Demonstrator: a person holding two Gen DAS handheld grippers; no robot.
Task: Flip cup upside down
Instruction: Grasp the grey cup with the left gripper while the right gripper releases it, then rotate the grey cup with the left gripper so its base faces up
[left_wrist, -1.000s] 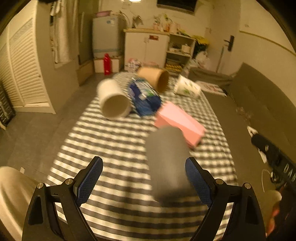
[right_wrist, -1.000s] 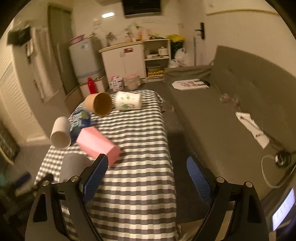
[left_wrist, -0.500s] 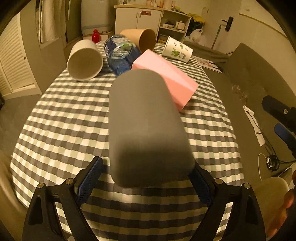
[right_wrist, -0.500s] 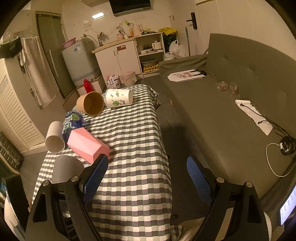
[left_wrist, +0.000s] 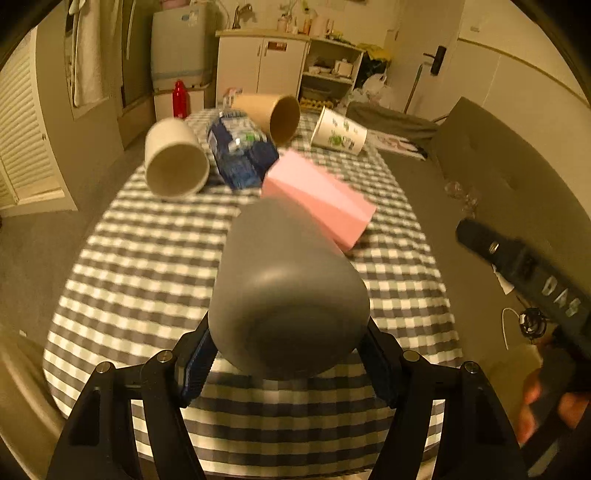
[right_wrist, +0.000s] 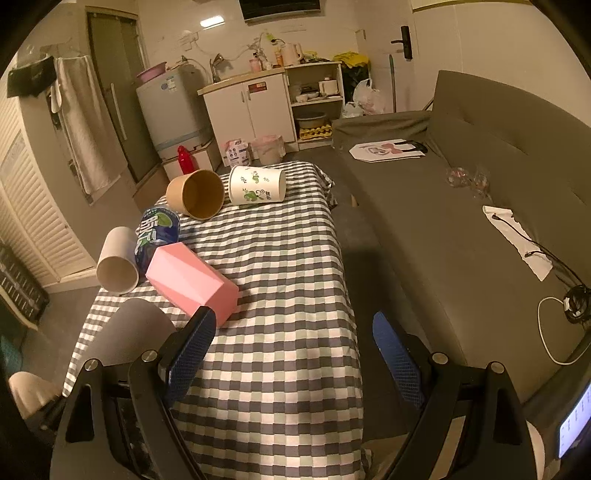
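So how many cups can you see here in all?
5: grey cup in the left gripper; pink cup, white cup, brown cup and patterned cup lying on the checked table. More may be hidden.

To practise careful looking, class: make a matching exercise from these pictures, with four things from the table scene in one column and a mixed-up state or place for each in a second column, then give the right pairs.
Things:
1. grey cup
2. pink box
3. brown paper cup
4. right gripper

States:
A. lying on its side, mouth facing the camera
B. open and holding nothing
C. clamped in the left gripper, base toward the camera
D. lying flat on the checked tablecloth beside the blue bottle

Pairs: 1-C, 2-D, 3-A, 4-B
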